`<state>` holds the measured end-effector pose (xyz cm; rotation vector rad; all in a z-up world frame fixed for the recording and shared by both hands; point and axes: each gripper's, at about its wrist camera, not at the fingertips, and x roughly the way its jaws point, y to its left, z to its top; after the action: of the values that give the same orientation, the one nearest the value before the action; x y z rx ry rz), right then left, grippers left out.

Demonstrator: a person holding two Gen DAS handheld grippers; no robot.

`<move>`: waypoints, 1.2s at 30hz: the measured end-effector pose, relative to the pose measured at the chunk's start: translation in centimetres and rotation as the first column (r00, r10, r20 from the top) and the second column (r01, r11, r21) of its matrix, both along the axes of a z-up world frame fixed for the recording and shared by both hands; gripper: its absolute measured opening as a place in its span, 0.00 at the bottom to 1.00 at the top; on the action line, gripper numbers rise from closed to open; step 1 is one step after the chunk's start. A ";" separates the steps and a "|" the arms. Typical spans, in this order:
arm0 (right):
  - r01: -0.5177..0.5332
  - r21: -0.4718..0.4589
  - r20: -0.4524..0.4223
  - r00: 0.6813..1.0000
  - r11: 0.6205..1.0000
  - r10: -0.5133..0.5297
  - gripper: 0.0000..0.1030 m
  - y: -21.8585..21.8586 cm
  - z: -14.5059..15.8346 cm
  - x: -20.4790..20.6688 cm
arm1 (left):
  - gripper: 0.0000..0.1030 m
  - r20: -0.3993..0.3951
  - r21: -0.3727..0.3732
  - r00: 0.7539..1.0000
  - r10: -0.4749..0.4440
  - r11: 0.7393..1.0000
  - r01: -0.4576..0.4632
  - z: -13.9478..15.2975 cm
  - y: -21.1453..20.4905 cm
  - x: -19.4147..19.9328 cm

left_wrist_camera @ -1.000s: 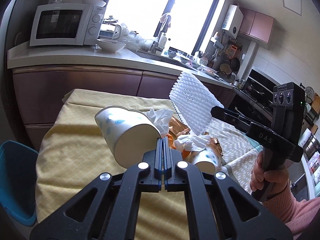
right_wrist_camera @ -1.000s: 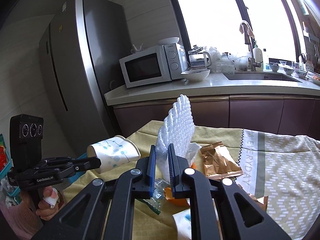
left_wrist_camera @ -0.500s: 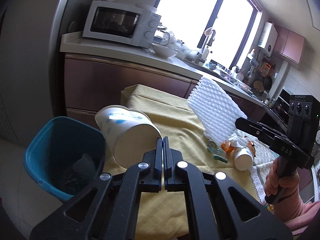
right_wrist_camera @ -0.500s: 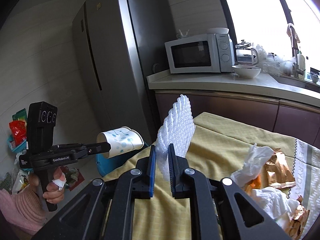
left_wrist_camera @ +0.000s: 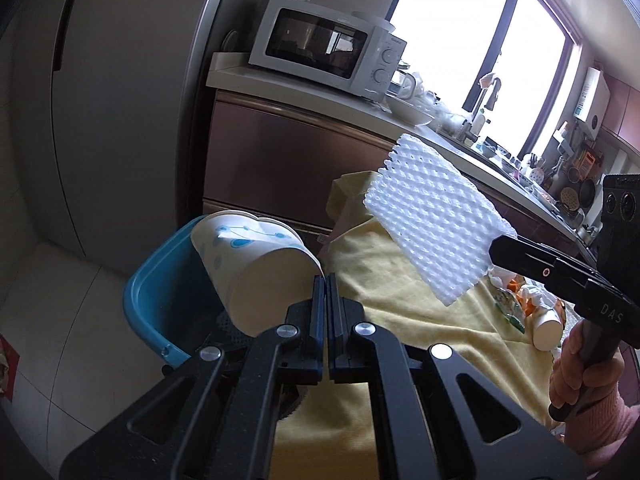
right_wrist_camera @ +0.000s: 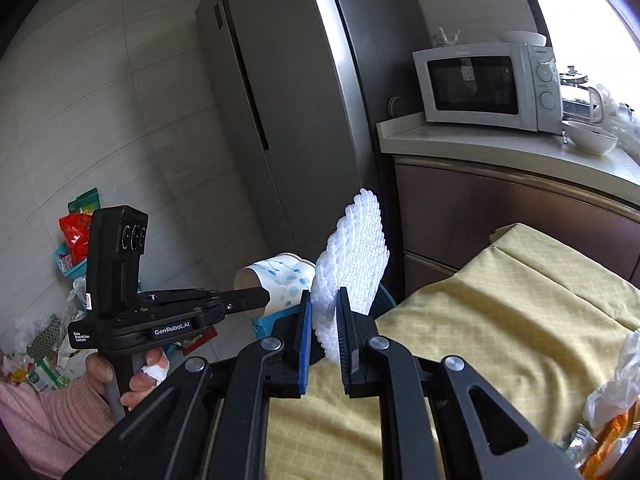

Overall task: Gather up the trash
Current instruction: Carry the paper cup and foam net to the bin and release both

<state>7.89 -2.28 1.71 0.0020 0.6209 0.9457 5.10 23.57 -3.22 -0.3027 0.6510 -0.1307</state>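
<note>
The left gripper (left_wrist_camera: 325,280) pinches a paper cup (left_wrist_camera: 256,264) by its rim, over the blue bin (left_wrist_camera: 160,300) beside the table edge (left_wrist_camera: 340,216). The right gripper (right_wrist_camera: 323,312), level alongside, clamps a foam sheet (right_wrist_camera: 354,256).

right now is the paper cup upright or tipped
Tipped: the paper cup lies on its side, pinched at the rim by the left gripper, above the blue bin.

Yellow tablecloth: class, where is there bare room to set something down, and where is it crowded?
The yellow tablecloth lies bare from its corner by the brown cabinets toward the blue bin. It is crowded at the other end, around the lying paper cup and wrappers.
</note>
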 end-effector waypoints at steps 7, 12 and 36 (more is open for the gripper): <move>-0.062 -0.013 -0.063 0.996 0.998 0.061 0.11 4.2 -1.0 1.7 | 0.01 -0.055 0.000 0.998 0.043 0.999 -0.043 -2.1 1.2 1.0; -0.089 -0.046 -0.133 0.988 0.995 0.082 0.10 6.9 -2.6 2.9 | 0.01 -0.094 -0.005 0.994 0.060 0.998 -0.061 -3.7 2.0 2.0; -0.066 -0.136 -0.318 0.948 0.989 0.020 0.20 10.6 -8.4 6.3 | 0.03 -0.212 -0.047 0.971 0.112 0.991 -0.124 -9.3 3.2 6.3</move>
<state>14.21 8.29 -6.74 0.0108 0.9892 0.9482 11.38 26.78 -12.55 -0.4155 0.8366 -0.0037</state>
